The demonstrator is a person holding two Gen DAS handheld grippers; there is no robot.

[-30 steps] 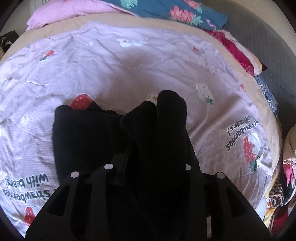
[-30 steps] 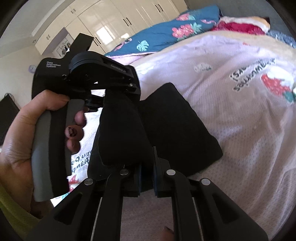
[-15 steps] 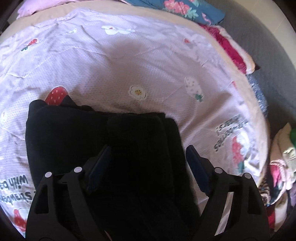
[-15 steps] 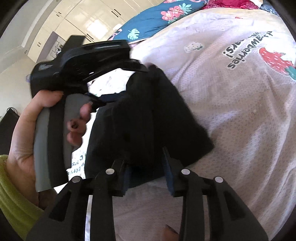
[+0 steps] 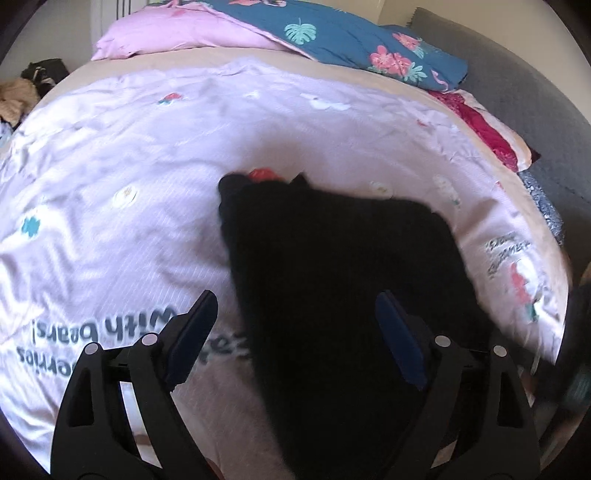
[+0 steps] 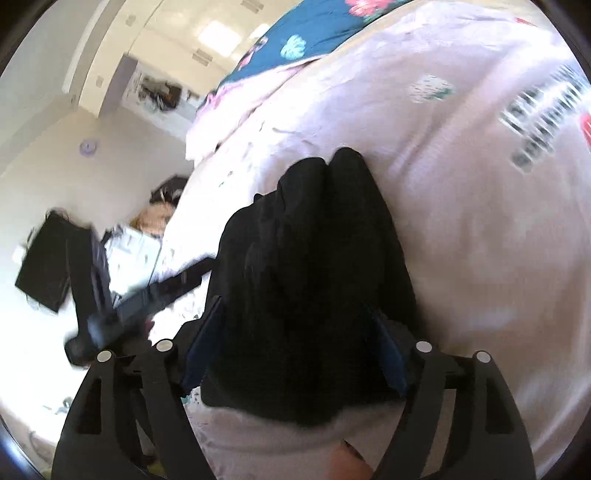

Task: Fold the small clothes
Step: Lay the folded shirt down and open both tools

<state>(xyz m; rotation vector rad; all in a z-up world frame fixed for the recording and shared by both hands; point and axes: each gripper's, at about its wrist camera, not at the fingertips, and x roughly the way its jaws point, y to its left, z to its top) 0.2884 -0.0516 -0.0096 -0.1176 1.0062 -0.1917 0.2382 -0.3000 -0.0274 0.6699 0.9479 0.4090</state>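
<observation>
A small black garment lies folded on the pale pink strawberry-print bedspread. My left gripper is open, its jaws wide apart; the cloth lies under the right finger and the left finger hangs over bare spread. In the right wrist view the same garment lies bunched between my right gripper's open jaws, which stand on either side of it. The left gripper shows as a dark blur at the left.
A teal floral quilt and a pink pillow lie at the head of the bed. Red and patterned clothes sit at the right edge by a grey headboard. Clothes lie off the left side.
Both grippers have opened and let go of the black garment, which now lies flat on the bed. My left gripper has drawn back to the left, away from the right one.
</observation>
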